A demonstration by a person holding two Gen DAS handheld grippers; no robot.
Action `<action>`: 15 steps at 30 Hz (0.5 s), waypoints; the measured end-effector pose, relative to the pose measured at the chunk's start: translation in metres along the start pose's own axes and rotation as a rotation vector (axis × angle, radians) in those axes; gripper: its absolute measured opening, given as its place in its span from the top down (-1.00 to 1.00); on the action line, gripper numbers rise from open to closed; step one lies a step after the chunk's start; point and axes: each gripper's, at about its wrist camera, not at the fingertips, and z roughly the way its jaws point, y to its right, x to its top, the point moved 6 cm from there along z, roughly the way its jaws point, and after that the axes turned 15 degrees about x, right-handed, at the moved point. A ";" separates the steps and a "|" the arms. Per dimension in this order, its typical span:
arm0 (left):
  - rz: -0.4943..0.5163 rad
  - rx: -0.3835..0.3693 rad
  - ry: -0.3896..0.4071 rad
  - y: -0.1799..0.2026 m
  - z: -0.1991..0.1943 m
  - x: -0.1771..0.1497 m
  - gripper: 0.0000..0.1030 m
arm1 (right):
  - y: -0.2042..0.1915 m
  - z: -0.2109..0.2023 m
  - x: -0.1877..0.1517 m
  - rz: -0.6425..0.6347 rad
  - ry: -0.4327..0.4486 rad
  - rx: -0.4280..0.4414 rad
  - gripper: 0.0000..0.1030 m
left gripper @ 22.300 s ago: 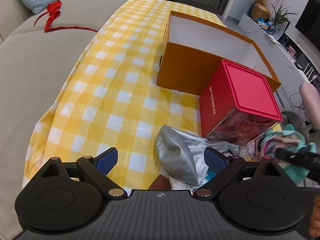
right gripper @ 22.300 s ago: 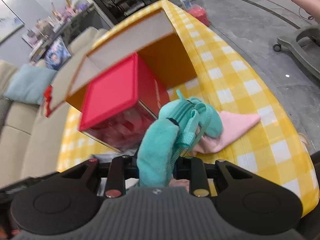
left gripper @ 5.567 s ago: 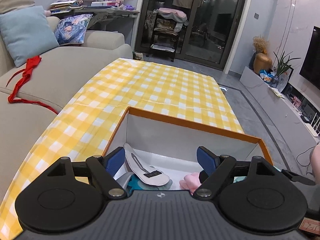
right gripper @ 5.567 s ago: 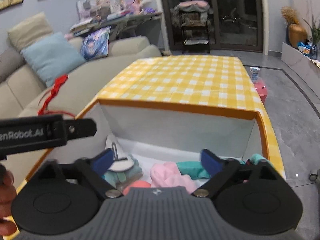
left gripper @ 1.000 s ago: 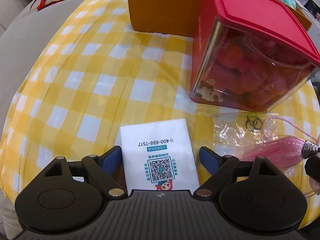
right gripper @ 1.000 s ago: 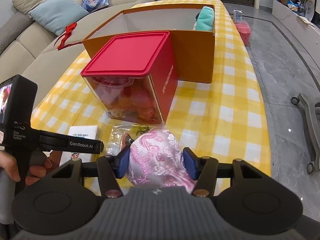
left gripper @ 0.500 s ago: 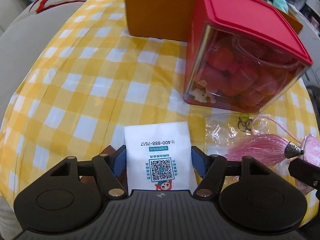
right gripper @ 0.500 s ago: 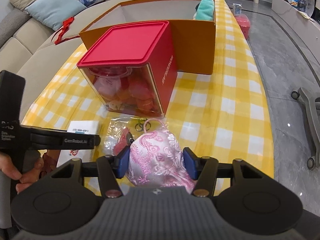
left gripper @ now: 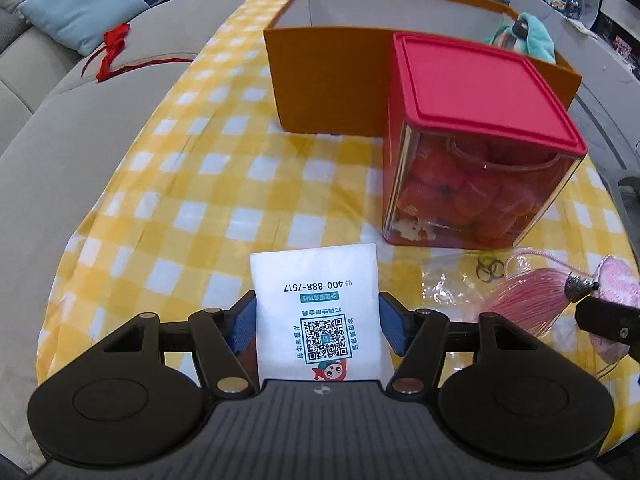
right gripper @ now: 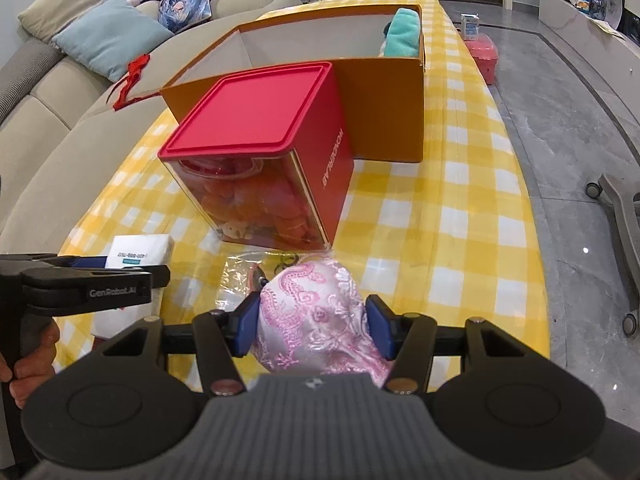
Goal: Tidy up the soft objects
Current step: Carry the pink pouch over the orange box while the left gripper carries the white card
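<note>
My left gripper [left gripper: 317,322] is shut on a white packet with a QR code [left gripper: 320,312] and holds it above the yellow checked tablecloth [left gripper: 192,184]. My right gripper [right gripper: 312,326] is shut on a pink embroidered pouch [right gripper: 316,312]; its pink tassel [left gripper: 528,296] shows in the left wrist view. The open orange box [left gripper: 332,80] stands at the far end, with a teal plush toy [right gripper: 404,34] inside at its right corner. The left gripper also shows in the right wrist view [right gripper: 88,284] with the packet [right gripper: 140,254].
A red-lidded clear container [left gripper: 480,148] of red items stands in front of the orange box. A clear plastic bag with small rings [left gripper: 464,276] lies on the cloth. A grey sofa [left gripper: 60,120] with a red ribbon [left gripper: 114,48] runs along the left. Chair castors [right gripper: 616,200] stand on the floor at right.
Both grippers have lifted and tilted up, so the orange box shows more fully. The left jaws have closed in on the white packet. The right gripper still holds the pouch.
</note>
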 end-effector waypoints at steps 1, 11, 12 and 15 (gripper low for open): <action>-0.012 -0.006 -0.002 -0.002 -0.001 0.001 -0.41 | 0.000 0.000 0.000 0.003 0.002 0.004 -0.08; -0.106 -0.093 -0.027 -0.017 -0.013 0.011 -0.42 | -0.006 -0.015 0.007 0.016 0.061 0.054 -0.08; -0.108 -0.097 -0.021 -0.017 -0.016 0.012 -0.42 | -0.007 -0.017 0.008 0.018 0.065 0.061 -0.08; -0.116 -0.110 0.002 -0.022 -0.026 0.018 -0.42 | -0.009 -0.021 0.012 0.035 0.074 0.089 -0.08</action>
